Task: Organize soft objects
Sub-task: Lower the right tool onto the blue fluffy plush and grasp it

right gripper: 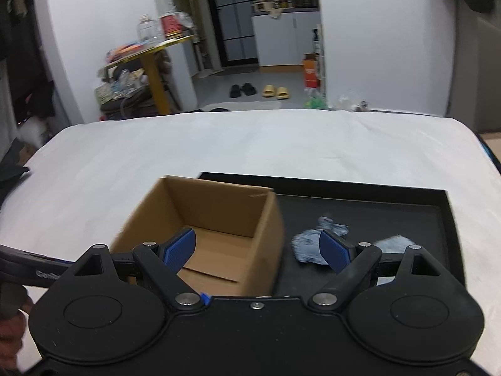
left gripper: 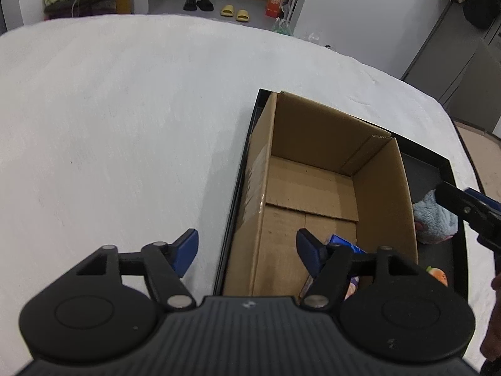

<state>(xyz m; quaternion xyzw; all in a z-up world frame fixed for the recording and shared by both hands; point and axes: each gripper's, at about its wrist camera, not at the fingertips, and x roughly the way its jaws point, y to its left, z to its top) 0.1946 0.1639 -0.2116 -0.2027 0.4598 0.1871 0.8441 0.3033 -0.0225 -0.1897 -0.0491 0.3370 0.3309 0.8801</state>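
Note:
An open cardboard box (left gripper: 316, 169) stands in a black tray (left gripper: 438, 169) on the white bed. My left gripper (left gripper: 247, 252) is open and empty above the box's near left wall; a blue soft toy (left gripper: 344, 242) lies in the box behind its right finger. A grey-blue plush (left gripper: 433, 219) and a small orange toy (left gripper: 438, 275) lie in the tray right of the box. My right gripper (right gripper: 256, 249) is open and empty above the box (right gripper: 219, 216) and tray (right gripper: 391, 210), with the grey-blue plush (right gripper: 308, 246) by its right finger. The right gripper's tip also shows in the left wrist view (left gripper: 463, 210).
The white bed cover (left gripper: 125, 109) spreads wide to the left of and beyond the tray. Past the bed are slippers (right gripper: 275, 91), a cluttered yellow-legged side table (right gripper: 150, 62) and an orange box (right gripper: 310, 73) on the floor.

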